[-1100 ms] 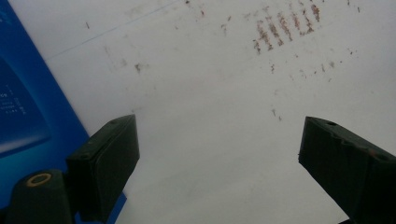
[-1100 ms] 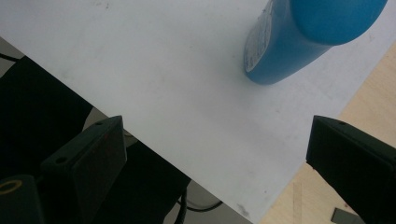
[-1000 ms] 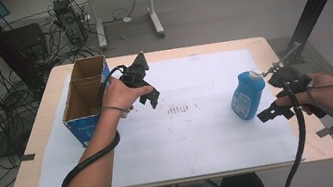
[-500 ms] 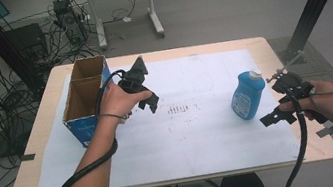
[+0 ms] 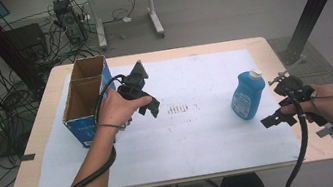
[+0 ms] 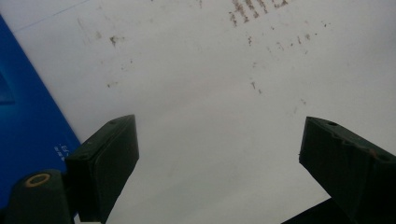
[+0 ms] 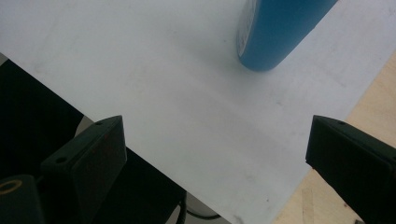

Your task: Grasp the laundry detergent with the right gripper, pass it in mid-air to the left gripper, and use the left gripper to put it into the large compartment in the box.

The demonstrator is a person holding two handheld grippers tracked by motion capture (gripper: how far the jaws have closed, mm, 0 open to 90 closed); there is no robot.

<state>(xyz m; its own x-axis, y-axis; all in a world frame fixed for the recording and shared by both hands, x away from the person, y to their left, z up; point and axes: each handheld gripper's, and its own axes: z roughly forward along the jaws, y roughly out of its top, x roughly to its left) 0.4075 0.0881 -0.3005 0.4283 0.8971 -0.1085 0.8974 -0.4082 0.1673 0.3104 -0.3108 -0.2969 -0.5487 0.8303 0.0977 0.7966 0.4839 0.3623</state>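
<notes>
At far left, an open-topped cardboard box (image 5: 86, 102) with blue sides, standing on the white sheet (image 5: 196, 134). Just right of it, the left gripper (image 5: 152, 107), jaws wide apart over bare paper, nothing between them. Farther right, a blue bottle (image 5: 247, 95) upright on the sheet. Just beside it, the right gripper (image 5: 274, 120), jaws spread and empty, near the table's (image 5: 268, 47) front edge.

— The bottle (image 5: 247, 96): plastic?
— Smooth blue plastic, slightly glossy. The box (image 5: 85, 100) at the left is raw brown cardboard inside (printed blue outside).
— The table (image 5: 285, 62)?
— Pale wood, under matt white paper (image 5: 201, 133), smudged mid-sheet.
</notes>
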